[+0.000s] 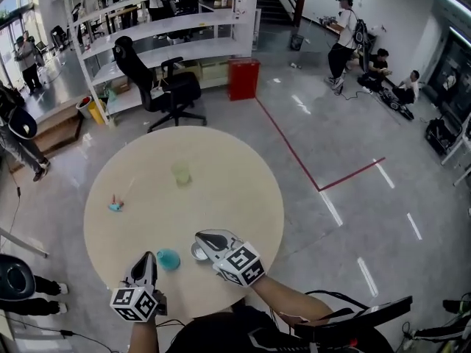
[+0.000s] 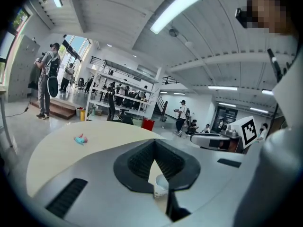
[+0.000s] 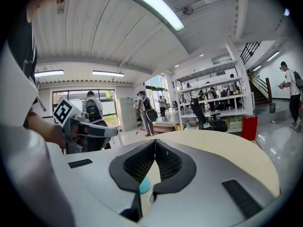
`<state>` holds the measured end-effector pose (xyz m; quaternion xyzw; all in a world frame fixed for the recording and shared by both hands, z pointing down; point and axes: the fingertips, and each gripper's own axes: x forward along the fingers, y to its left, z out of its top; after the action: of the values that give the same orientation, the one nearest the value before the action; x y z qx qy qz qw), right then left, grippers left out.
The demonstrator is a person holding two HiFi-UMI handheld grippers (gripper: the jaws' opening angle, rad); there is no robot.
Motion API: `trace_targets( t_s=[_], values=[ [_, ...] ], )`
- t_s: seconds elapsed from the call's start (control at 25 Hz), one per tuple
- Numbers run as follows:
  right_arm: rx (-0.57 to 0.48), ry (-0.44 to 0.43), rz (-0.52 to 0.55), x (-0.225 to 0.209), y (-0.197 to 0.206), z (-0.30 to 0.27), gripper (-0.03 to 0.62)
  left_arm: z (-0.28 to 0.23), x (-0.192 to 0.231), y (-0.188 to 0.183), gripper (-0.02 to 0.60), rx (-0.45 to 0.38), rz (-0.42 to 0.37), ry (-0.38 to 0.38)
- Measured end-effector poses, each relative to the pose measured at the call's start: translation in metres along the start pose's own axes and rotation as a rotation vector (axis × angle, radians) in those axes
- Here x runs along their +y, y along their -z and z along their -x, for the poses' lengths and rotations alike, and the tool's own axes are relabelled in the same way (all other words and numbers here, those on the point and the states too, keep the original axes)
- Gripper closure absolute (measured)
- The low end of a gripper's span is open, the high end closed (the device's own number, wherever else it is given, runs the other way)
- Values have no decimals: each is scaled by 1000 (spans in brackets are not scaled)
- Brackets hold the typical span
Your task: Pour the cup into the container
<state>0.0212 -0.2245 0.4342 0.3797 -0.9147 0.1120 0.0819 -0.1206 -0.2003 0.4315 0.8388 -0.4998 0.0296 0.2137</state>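
A pale green see-through cup (image 1: 181,173) stands upright near the middle of the round beige table (image 1: 243,190). Close to the near edge sit a teal bowl (image 1: 168,259) and a small white container (image 1: 197,253). My left gripper (image 1: 147,257) hovers just left of the teal bowl, its jaws together and empty. My right gripper (image 1: 199,235) hangs over the white container, also shut with nothing in it. Under the left gripper's (image 2: 155,144) closed jaws, the left gripper view shows the white container (image 2: 161,186). The right gripper view shows the teal bowl (image 3: 144,186) below the right gripper (image 3: 155,143).
A small blue and red object (image 1: 115,205) lies at the table's left side. Beyond the table are a black office chair (image 1: 165,87), a red bin (image 1: 243,78), white shelving (image 1: 169,28) and several people. Red tape (image 1: 294,153) marks the floor to the right.
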Motion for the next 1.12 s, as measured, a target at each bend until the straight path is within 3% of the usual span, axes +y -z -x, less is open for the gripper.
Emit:
trace_targets(
  t_s=[0.44,0.68,0.96,1.12],
  values=[
    [-17,-22,-2,1,-6,43,586,24,-56,1,586,-36,-23,-20],
    [-18,-22,55,54,1,74,586,78,-77,14,586,-56,-56,15],
    [0,33,22,144,50,133,586,178,-104,72,586,-24,-109,100],
    [18,45,12,197,68,172,586,230,-122,101,586,-4,-78,137]
  ],
)
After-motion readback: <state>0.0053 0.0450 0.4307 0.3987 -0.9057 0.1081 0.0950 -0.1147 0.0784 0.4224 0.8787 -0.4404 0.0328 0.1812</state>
